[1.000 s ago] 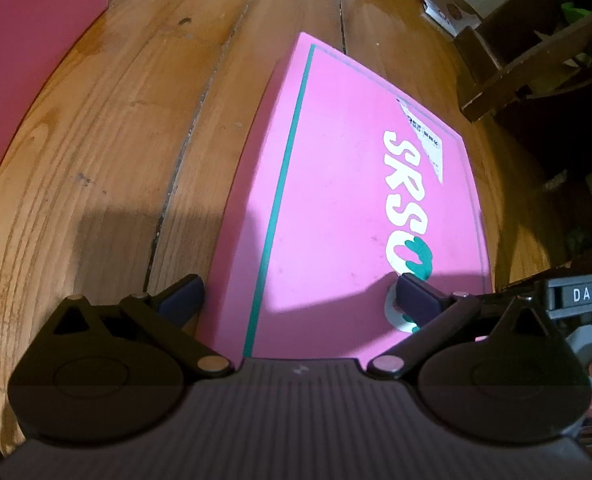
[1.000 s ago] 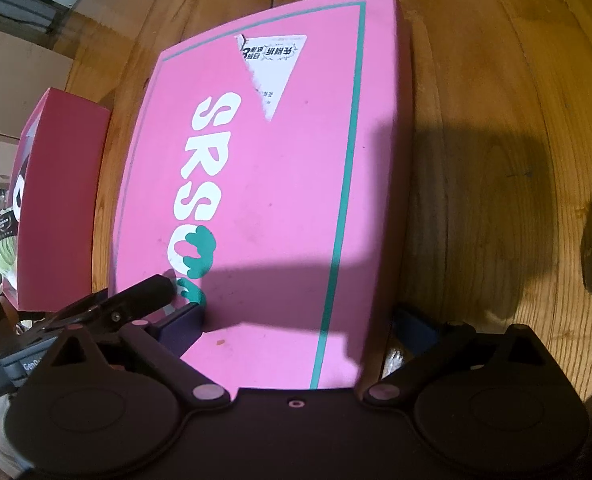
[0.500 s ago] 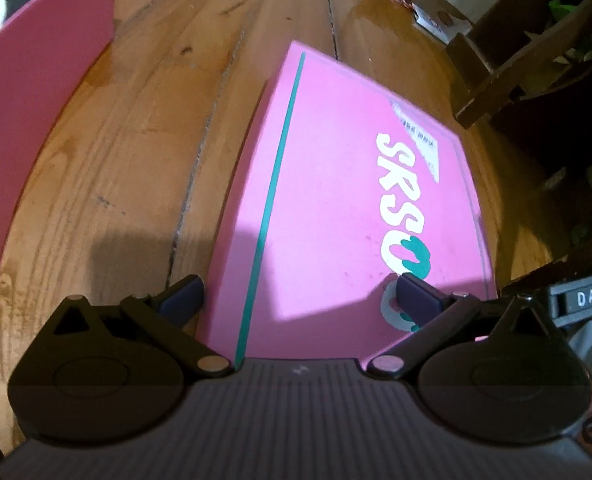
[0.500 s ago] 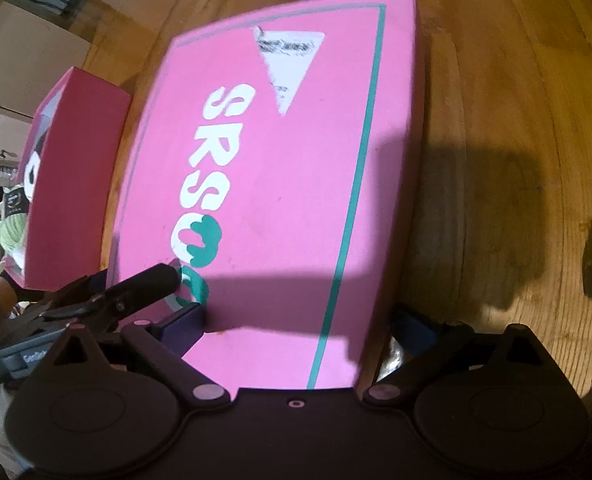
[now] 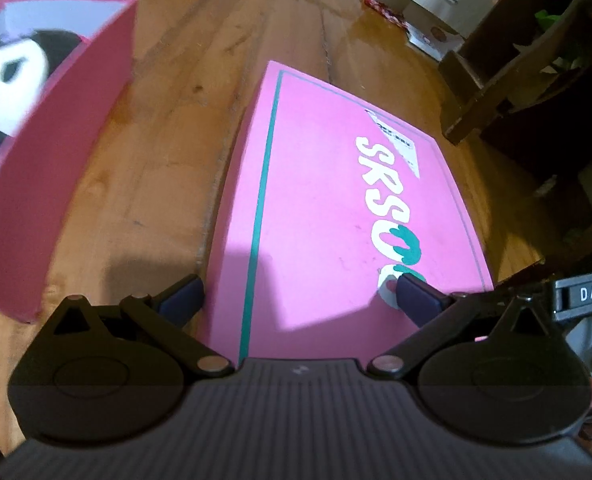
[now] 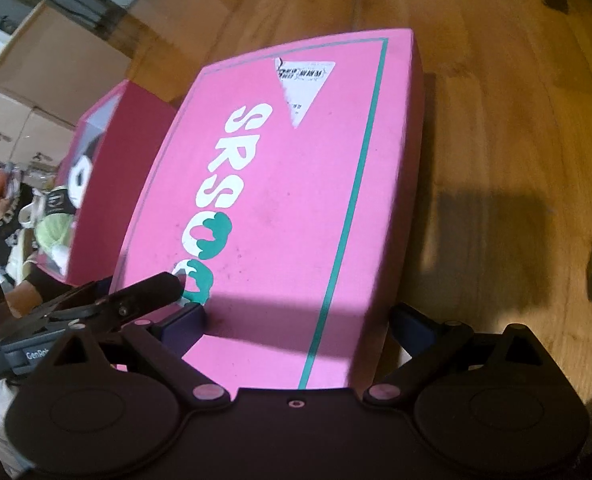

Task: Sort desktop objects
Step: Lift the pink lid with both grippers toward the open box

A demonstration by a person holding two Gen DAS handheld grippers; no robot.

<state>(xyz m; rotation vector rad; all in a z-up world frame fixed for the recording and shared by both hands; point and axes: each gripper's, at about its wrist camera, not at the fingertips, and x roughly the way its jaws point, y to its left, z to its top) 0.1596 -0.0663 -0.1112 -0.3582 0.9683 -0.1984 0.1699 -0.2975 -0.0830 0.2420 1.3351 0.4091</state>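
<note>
two pink boxes point(image 5: 335, 216) point(image 5: 56, 168), seemingly

- Warm indoor light, dim toward the corners.
- Dark shadows cross the near end of the pink box point(image 5: 335, 200) and the wooden table point(image 6: 495, 200).
- Glare on the far tabletop.
- Fisheye bending; edges motion-blurred.

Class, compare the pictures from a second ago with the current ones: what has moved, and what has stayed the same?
Both views have pulled back: more wooden table shows, and the open dark pink box with the black-and-white plush inside has come into view. Unchanged: the flat pink SRSO box lies on the table, with the left hand-held gripper and right hand-held gripper each straddling one near corner.
</note>
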